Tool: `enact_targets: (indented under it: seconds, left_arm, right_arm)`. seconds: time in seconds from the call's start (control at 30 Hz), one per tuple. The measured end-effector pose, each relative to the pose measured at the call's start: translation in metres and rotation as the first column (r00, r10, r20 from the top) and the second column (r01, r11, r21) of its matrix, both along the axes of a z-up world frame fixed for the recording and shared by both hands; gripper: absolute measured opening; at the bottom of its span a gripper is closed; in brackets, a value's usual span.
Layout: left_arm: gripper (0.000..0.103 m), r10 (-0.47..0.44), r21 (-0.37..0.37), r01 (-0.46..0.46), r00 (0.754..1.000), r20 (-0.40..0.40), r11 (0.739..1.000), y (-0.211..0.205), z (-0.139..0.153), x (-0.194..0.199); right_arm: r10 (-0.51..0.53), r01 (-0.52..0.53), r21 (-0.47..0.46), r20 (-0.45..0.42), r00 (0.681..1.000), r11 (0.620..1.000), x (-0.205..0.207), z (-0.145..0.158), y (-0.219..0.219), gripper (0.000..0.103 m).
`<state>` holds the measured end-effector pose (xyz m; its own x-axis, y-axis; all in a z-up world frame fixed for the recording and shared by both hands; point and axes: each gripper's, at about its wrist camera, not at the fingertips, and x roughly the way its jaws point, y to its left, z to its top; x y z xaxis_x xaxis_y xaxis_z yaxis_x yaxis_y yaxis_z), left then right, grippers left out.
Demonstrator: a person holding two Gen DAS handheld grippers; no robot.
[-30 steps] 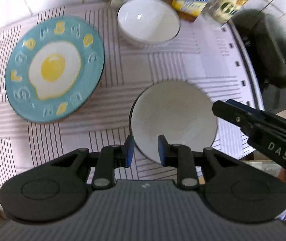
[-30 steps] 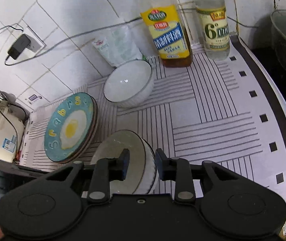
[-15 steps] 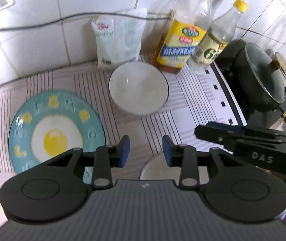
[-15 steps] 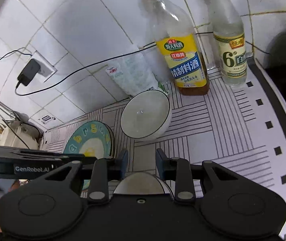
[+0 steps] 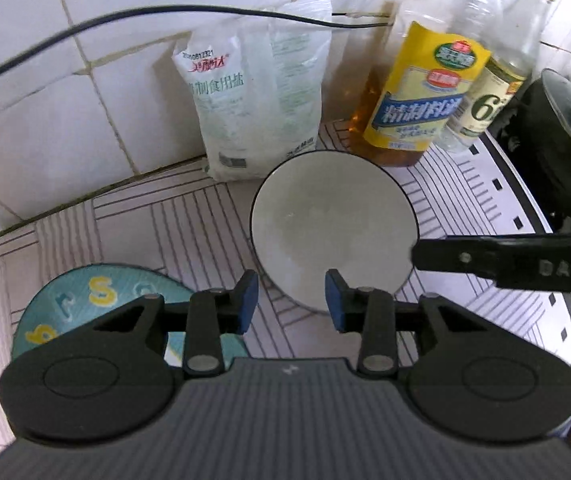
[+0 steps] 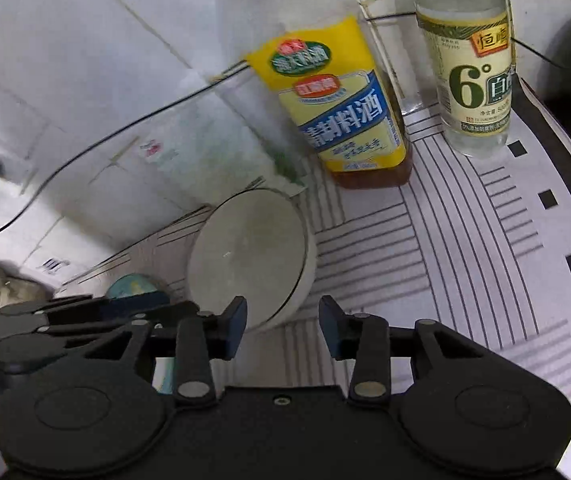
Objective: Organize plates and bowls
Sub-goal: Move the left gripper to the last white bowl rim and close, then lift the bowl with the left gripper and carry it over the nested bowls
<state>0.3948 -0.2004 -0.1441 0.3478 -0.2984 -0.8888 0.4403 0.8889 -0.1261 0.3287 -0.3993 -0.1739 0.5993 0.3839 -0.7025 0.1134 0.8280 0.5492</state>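
Since the earlier frames we had carried both grippers forward over the tabletop [image 5: 133, 216], away from the near bowl, now out of view, and up to the far white bowl [image 5: 333, 228], which we take as our landmark.

Item, left gripper [image 5: 291, 300]: jaws partly apart, nothing between them, having just been opening; its right pad lay in front of the bowl's near rim without pressing on it.

Item, right gripper [image 6: 281, 324]: jaws partly apart and empty, having just been opening further; it hovered at the bowl's near right side, and in the left wrist view its finger reached in from the right to the bowl's rim.

Item, white bowl: upright on the striped tabletop, dark-rimmed, empty.

Item, blue plate [image 5: 97, 300] with yellow letters: flat on the tabletop, left of the bowl and nearer us, partly hidden behind the left gripper.

Item, salt bag [image 5: 257, 96]: standing against the tiled wall [image 5: 65, 128], just behind the bowl and to its left.

Item, yellow-labelled bottle [image 5: 421, 92]: just behind the bowl, to its right.

Item, clear bottle [image 5: 497, 92] with a yellow cap: right of that bottle.

Item, dark lidded pot [image 5: 565, 136]: well right of the bowl.

Item, black cable [image 5: 85, 28]: running along the wall above the bag.
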Motion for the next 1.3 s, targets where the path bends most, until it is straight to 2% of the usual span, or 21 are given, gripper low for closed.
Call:
enact_targets:
  seconds: [0.17,0.23,0.37,0.43,0.47,0.53,0.6,0.67,0.73,0.9,1.3]
  left_arm:
    - [0.039,-0.013,0.032,0.012,1.000,0.023,0.999,-0.007,-0.010,0.011]
    - [0.039,-0.009,0.029,0.009,1.000,0.008,1.000,-0.008,-0.012,0.015]
    - [0.040,-0.013,0.045,0.014,1.000,-0.021,0.999,-0.010,-0.018,0.019]
    - [0.038,-0.028,0.047,0.030,0.999,-0.045,0.998,-0.012,-0.023,0.019]
    - [0.038,-0.035,0.033,0.037,0.998,-0.059,0.999,-0.012,-0.026,0.019]
    - [0.027,-0.030,0.001,0.030,0.996,-0.081,1.000,-0.011,-0.029,0.017]
    - [0.022,-0.008,-0.006,0.008,0.995,-0.100,1.000,-0.012,-0.031,0.017]
    - [0.021,0.040,-0.039,-0.045,0.991,-0.131,0.998,-0.007,-0.029,0.019]
    - [0.020,0.059,-0.051,-0.067,0.988,-0.145,0.996,-0.004,-0.026,0.018]
    - [0.019,0.048,-0.036,-0.052,0.992,-0.119,0.998,-0.002,-0.007,0.001]
    - [0.018,0.107,-0.067,-0.113,0.991,-0.085,0.991,0.002,0.062,-0.057]
  right_arm:
    - [0.004,-0.004,-0.024,-0.008,1.000,1.000,0.028,-0.014,0.001,0.045]
    - [-0.003,0.002,-0.042,-0.027,1.000,0.999,0.034,-0.021,0.001,0.044]
    - [-0.021,0.020,-0.048,-0.029,0.999,0.999,0.034,-0.034,0.001,0.033]
    - [-0.057,0.056,-0.023,-0.032,0.998,0.998,0.032,-0.039,-0.003,0.025]
    - [-0.064,0.063,-0.022,-0.038,0.997,0.998,0.032,-0.041,-0.004,0.016]
    - [-0.076,0.075,-0.022,-0.044,0.996,0.997,0.032,-0.045,-0.006,0.012]
    - [-0.094,0.096,0.054,-0.042,0.995,0.994,0.032,-0.049,-0.010,0.007]
    - [-0.115,0.120,0.099,-0.054,0.992,0.988,0.032,-0.051,-0.015,0.008]
    - [-0.117,0.123,0.098,-0.066,0.991,0.988,0.031,-0.049,-0.015,0.009]
    - [-0.098,0.103,0.096,-0.055,0.994,0.990,0.015,-0.035,-0.007,0.009]
    - [-0.076,0.070,0.095,0.058,0.995,0.993,-0.048,0.028,-0.007,0.012]
